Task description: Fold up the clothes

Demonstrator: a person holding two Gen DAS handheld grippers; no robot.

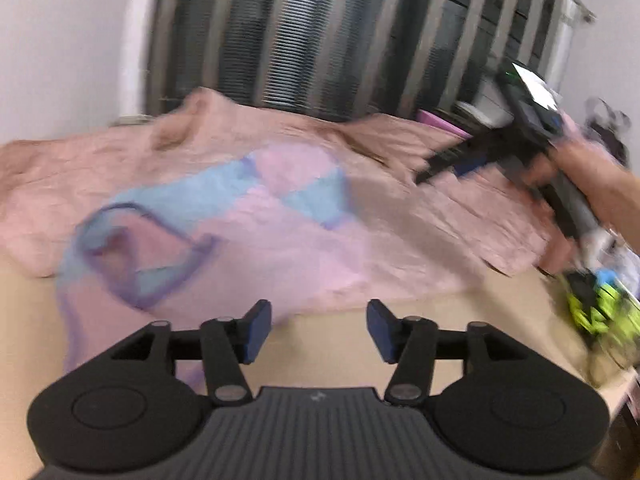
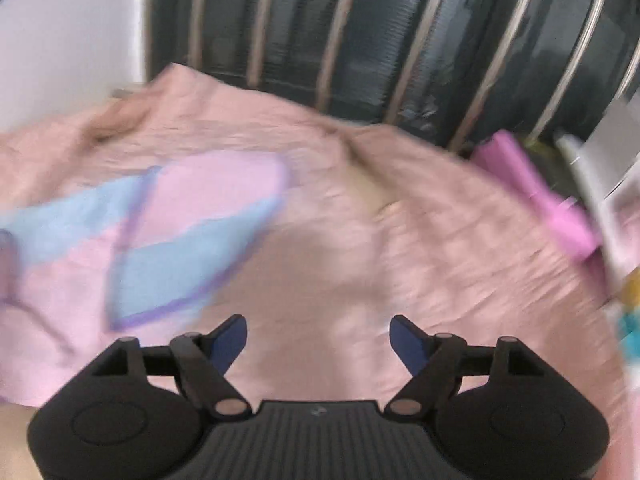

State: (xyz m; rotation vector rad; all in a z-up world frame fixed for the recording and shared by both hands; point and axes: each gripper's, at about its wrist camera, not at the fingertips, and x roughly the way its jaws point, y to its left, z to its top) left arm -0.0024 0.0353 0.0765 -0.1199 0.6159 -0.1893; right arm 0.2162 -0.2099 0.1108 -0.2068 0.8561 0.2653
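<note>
A light pink garment with pale blue panels and purple trim (image 1: 224,216) lies spread on a rumpled dusty-pink sheet (image 1: 440,200). My left gripper (image 1: 319,330) stands open just in front of the garment's near edge, with nothing between its blue pads. In the left wrist view my right gripper (image 1: 448,162) is held by a hand (image 1: 576,168) over the sheet at the right, blurred. In the right wrist view my right gripper (image 2: 319,340) is open over the pink fabric, with the blue sleeve panel (image 2: 180,264) to its left and nothing between the pads.
A tan table surface (image 1: 340,356) shows at the near edge. A dark barred window (image 1: 320,32) fills the back. A magenta object (image 2: 532,192) lies at the far right of the sheet. Green and black clutter (image 1: 600,312) sits at the right edge.
</note>
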